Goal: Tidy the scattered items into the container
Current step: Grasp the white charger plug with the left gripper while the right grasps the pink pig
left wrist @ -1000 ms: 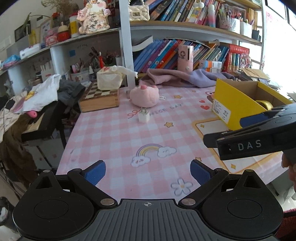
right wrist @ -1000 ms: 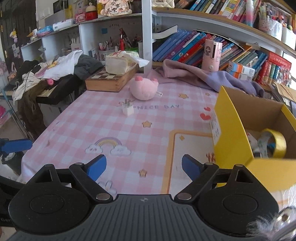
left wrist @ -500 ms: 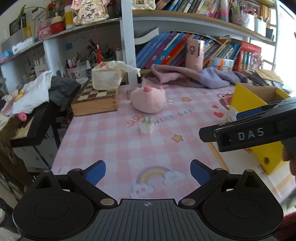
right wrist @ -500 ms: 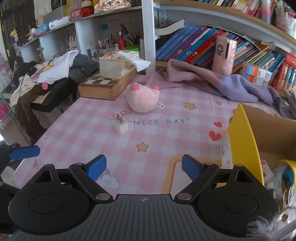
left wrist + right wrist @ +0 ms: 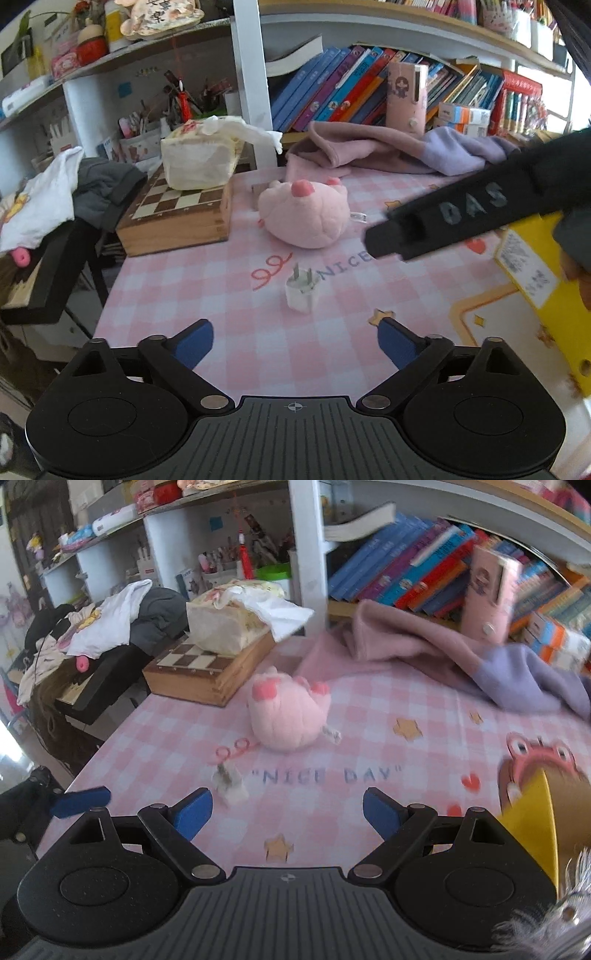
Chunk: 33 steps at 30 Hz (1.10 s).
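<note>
A small white plug adapter (image 5: 302, 293) stands on the pink checked tablecloth, just ahead of my open, empty left gripper (image 5: 294, 343). It also shows in the right wrist view (image 5: 231, 784), ahead and left of my open, empty right gripper (image 5: 287, 813). A pink plush toy (image 5: 304, 214) lies beyond the adapter; in the right wrist view (image 5: 290, 714) it is straight ahead. The yellow cardboard box (image 5: 537, 273) stands at the right; its corner (image 5: 532, 812) shows beside the right gripper. The right gripper's body crosses the left wrist view at right.
A wooden chess box (image 5: 177, 218) with a tissue pack (image 5: 199, 158) on top stands at the back left. A pink and purple cloth (image 5: 399, 151) lies along the back under the bookshelf. The table's left edge drops to a cluttered bench (image 5: 48, 221).
Both grippers have moved forward over the table toward the adapter and plush toy, which now look larger and closer. The yellow box has slid to the right edge of both views.
</note>
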Tool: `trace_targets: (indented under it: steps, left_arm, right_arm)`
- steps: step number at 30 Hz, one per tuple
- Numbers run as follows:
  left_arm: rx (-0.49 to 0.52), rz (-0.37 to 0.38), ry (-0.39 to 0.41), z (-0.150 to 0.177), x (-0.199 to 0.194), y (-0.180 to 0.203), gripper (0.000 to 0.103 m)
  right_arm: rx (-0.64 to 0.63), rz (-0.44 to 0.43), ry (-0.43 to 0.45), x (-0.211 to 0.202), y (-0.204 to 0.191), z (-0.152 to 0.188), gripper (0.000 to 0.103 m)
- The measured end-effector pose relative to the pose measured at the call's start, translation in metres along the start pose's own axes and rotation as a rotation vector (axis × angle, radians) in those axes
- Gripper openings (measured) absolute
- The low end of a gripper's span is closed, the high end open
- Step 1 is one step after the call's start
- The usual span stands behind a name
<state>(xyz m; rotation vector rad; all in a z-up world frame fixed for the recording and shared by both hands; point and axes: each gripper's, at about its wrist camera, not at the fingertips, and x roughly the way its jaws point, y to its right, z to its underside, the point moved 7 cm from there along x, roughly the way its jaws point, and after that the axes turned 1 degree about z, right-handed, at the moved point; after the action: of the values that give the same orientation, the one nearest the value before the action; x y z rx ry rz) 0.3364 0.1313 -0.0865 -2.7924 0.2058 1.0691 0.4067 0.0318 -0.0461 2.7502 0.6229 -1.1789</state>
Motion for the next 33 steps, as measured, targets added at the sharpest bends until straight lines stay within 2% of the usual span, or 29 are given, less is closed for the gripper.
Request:
trace_targets:
  steps: [1, 8, 10, 14, 20, 23, 24, 26, 27, 33]
  left_arm:
    - [0.005, -0.007, -0.011, -0.002, 0.007, 0.0, 0.086]
    - [0.022, 0.018, -0.05, -0.011, 0.052, 0.006, 0.078]
    - [0.023, 0.019, -0.057, -0.012, 0.062, 0.007, 0.072]
    - [0.016, 0.02, -0.059, -0.014, 0.077, 0.007, 0.066]
    - [-0.031, 0.029, -0.062, -0.016, 0.088, 0.002, 0.051]
    - [-0.04, 0.059, -0.056, -0.016, 0.089, 0.002, 0.037]
    - [-0.04, 0.07, -0.054, -0.017, 0.089, 0.002, 0.029]
    - [-0.038, 0.077, -0.055, -0.017, 0.088, 0.002, 0.029]
    - [-0.041, 0.081, -0.058, -0.017, 0.088, 0.002, 0.029]
    - [-0.081, 0.091, -0.043, -0.016, 0.064, -0.004, 0.029]
  right_arm:
    - [-0.022, -0.001, -0.005, 0.008, -0.001, -0.006, 0.089]
    - [-0.104, -0.039, -0.04, 0.061, -0.006, -0.037, 0.089]
    - [-0.113, -0.058, -0.044, 0.072, -0.008, -0.043, 0.089]
    - [-0.109, -0.07, -0.056, 0.093, -0.006, -0.052, 0.088]
    - [-0.104, -0.041, -0.053, 0.118, 0.0, -0.062, 0.089]
    - [-0.106, -0.027, -0.052, 0.127, 0.002, -0.063, 0.089]
    - [-0.105, -0.023, -0.053, 0.13, 0.003, -0.063, 0.088]
    - [-0.106, -0.005, -0.057, 0.134, 0.005, -0.062, 0.083]
    - [-0.108, 0.008, -0.062, 0.136, 0.006, -0.06, 0.075]
    - [-0.068, 0.008, -0.04, 0.131, 0.009, -0.06, 0.061]
